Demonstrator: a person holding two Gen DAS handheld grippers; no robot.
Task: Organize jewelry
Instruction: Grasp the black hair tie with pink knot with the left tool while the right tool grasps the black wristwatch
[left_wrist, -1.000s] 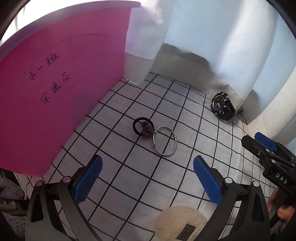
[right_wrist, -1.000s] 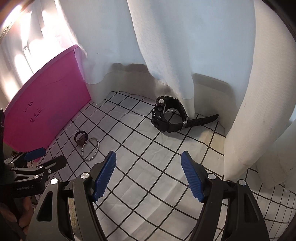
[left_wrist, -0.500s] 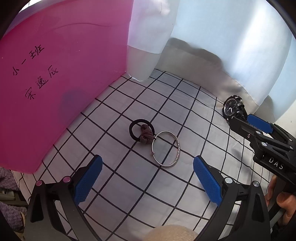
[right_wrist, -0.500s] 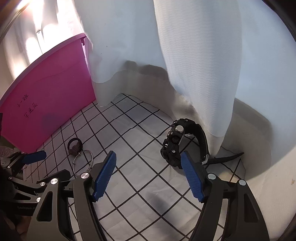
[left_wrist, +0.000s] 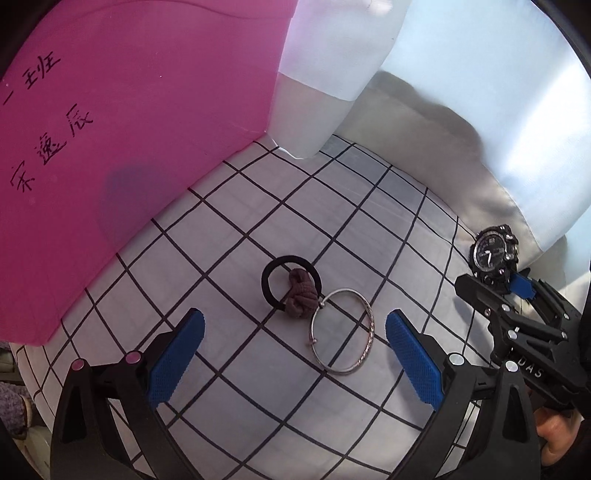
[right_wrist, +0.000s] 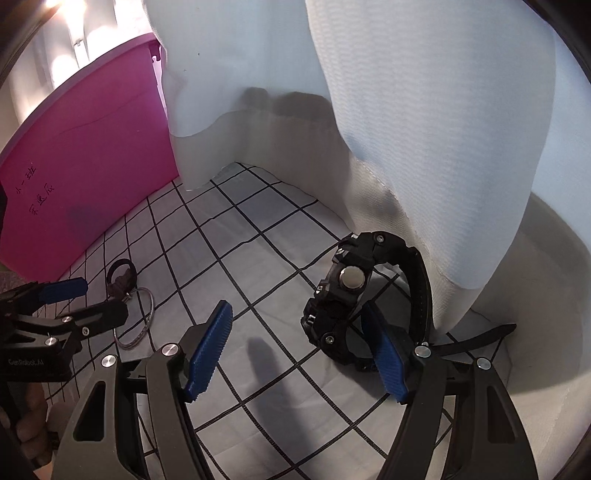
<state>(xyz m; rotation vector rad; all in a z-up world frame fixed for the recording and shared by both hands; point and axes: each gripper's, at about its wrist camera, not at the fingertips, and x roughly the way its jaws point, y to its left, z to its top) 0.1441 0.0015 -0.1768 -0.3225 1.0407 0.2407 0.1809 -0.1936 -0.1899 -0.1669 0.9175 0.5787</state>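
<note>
Reach phase, nothing lifted yet. Silver bangle (left_wrist: 341, 332) flat on the checked cloth (left_wrist: 369, 206), touching the black hair tie (left_wrist: 291, 282); black watch (right_wrist: 354, 295) well apart from the bangle, by the white curtain (right_wrist: 424, 129). Left claw (left_wrist: 293, 356) wide open, empty, framing the bangle. Right claw (right_wrist: 299, 350) wide open, empty, right pad just beside the watch. Next, probably: lower, centre, close.

Backdrop and surface
A pink board (left_wrist: 140, 110) with handwritten characters stands beside white curtains (right_wrist: 424, 110) on a black-gridded white cloth (left_wrist: 258, 369).
</note>
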